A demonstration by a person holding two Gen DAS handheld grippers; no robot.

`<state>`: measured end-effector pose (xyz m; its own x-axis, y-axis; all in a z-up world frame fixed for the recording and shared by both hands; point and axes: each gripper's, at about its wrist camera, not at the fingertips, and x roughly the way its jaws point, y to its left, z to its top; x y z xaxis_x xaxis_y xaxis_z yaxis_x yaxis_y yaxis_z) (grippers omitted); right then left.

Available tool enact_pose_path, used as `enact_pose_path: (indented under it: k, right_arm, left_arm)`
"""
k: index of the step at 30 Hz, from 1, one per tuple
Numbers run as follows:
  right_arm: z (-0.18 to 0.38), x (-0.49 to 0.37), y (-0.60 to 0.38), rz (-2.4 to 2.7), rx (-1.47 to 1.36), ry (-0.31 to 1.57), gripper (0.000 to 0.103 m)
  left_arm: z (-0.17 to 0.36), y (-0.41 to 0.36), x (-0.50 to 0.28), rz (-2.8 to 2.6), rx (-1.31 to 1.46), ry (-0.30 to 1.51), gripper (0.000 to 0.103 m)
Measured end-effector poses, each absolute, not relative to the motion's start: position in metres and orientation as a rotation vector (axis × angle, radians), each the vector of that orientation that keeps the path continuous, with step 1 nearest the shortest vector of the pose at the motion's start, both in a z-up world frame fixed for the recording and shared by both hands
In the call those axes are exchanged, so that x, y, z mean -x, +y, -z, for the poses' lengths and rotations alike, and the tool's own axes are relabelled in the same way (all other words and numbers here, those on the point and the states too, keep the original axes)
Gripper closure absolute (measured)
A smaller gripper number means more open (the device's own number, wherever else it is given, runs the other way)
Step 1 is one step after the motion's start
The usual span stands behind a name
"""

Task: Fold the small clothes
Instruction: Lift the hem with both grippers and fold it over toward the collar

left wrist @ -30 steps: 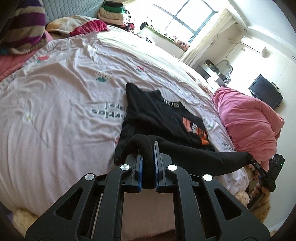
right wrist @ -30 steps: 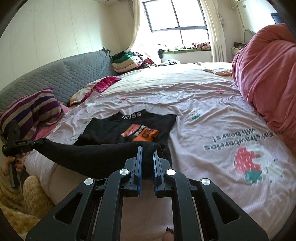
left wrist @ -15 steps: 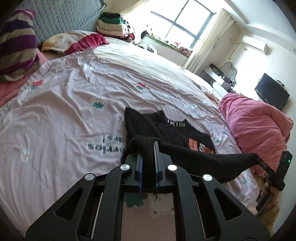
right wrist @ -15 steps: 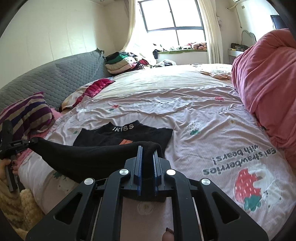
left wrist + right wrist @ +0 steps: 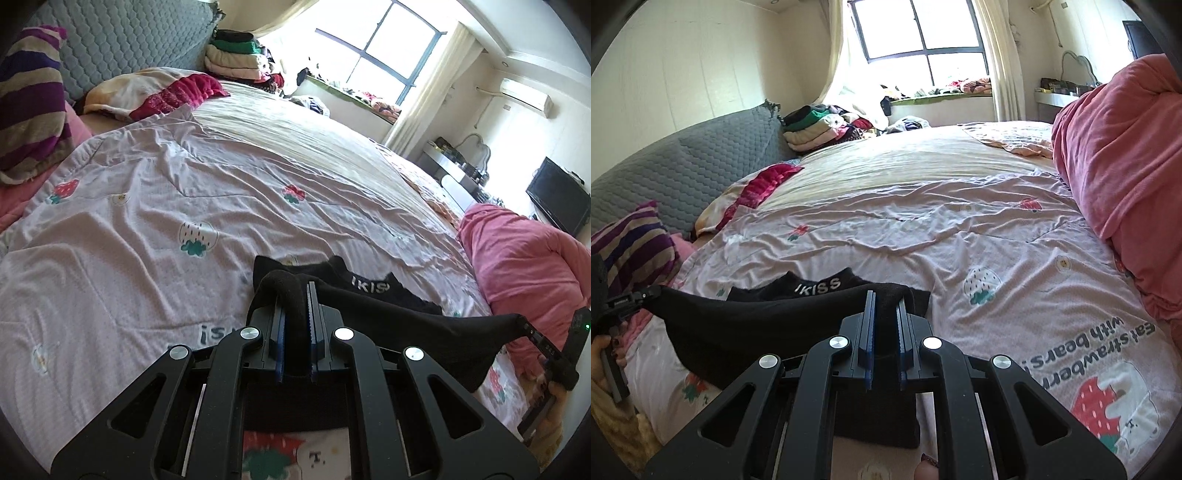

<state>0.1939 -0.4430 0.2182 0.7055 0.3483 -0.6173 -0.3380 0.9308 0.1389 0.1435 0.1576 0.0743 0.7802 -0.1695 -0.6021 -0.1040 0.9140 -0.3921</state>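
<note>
In the left wrist view, the left gripper (image 5: 296,314) sits at lower centre, its blue-padded fingers closed tight on a bunched corner of the small black knit top with white IKISS lettering at the neck (image 5: 369,295). From there the lifted hem runs taut to the right gripper (image 5: 532,334) at the right edge, which is clamped just as fully on the other corner. The top's neck end lies flat on the pale pink strawberry-print bedsheet (image 5: 184,206), mid-frame. The cloth looks light, soft and limp, so it will likely sag between the grips and wants holding at the corners, as now. Left of it, a purple-striped pillow (image 5: 29,110) and a grey quilted headboard (image 5: 122,40) stay well apart. Upper centre, a stack of folded clothes (image 5: 236,59) is far off. At right, a heaped pink blanket (image 5: 524,258) lies near the right gripper and could crowd the fold.
</note>
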Motion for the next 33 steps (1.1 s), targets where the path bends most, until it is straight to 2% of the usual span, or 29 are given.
enact_pose_path:
  k: [23, 24, 26, 27, 28, 30, 33]
  right_arm:
    - [-0.145, -0.271, -0.429, -0.34, 0.042, 0.783, 0.094]
    - [-0.143, -0.272, -0.428, -0.337, 0.055, 0.784, 0.093]
    - [-0.138, -0.272, -0.425, -0.318, 0.088, 0.786, 0.077]
    - [-0.136, -0.272, -0.426, -0.314, 0.098, 0.789, 0.068]
    - [-0.137, -0.272, -0.427, -0.314, 0.103, 0.788, 0.068]
    - [-0.142, -0.269, -0.431, -0.309, 0.108, 0.77, 0.067]
    - [-0.156, -0.259, -0.435, -0.317, 0.11, 0.712, 0.057]
  left_arm:
    - [-0.007, 0.158, -0.223, -0.055, 0.418, 0.783, 0.099]
    - [-0.003, 0.157, -0.224, -0.062, 0.412, 0.78, 0.098]
    - [0.002, 0.158, -0.224, -0.063, 0.42, 0.785, 0.097]
    - [0.004, 0.159, -0.222, -0.064, 0.428, 0.784, 0.093]
    - [0.004, 0.159, -0.22, -0.063, 0.435, 0.78, 0.09]
    - [-0.001, 0.158, -0.21, -0.095, 0.405, 0.75, 0.067]
    - [-0.014, 0.157, -0.193, -0.122, 0.371, 0.7, 0.066]
